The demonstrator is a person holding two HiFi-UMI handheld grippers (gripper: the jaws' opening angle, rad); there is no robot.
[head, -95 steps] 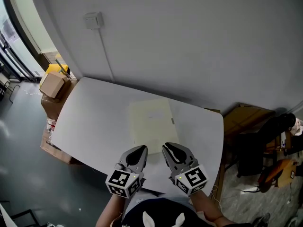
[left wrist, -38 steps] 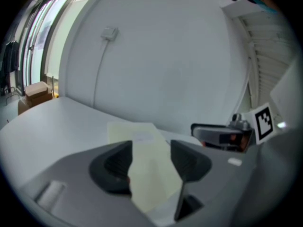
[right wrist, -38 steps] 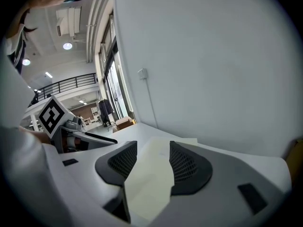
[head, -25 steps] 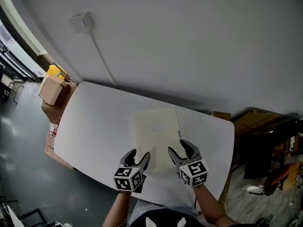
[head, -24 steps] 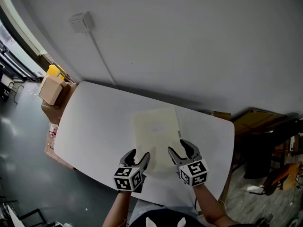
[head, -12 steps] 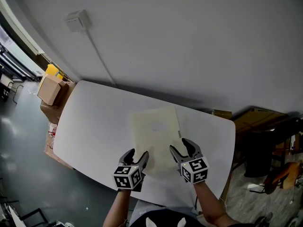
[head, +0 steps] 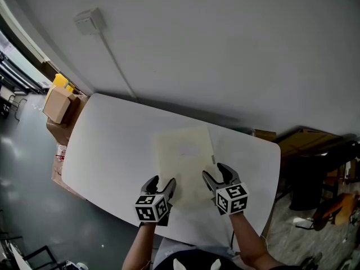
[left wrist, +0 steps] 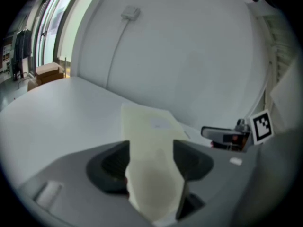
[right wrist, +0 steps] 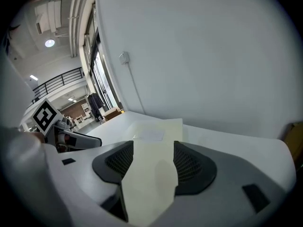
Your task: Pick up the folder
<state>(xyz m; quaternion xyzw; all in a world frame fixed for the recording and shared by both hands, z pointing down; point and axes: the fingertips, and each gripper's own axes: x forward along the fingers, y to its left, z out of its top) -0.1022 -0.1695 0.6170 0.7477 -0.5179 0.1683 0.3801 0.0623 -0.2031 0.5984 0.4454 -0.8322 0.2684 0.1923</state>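
L tongs [head: 161, 183] & R tongs [head: 218, 174] are both released, nothing gripped. Jaws on both have just been opening wider. In each gripper view the pale folder [head: 183, 156] fills the gap betw the jaws, but the pads aren't pressing on it. Compared w/ a sec ago both tongs sit lower & closer in over the folder's near edge. A few secs back they hung by the desk's near edge w/ jaws much closer together. Reads as the approach nearly done & the grip not yet made, so the pick-up is still early.

Folder lies flat on the desk [head: 112, 139], about mid-desk, closer to its right end, long side running from near edge toward far edge. L tongs are at its near-left corner, R tongs at its near-right corner, both aimed down and fwd along it. Can't tell if any jaw tip touches the sheet yet
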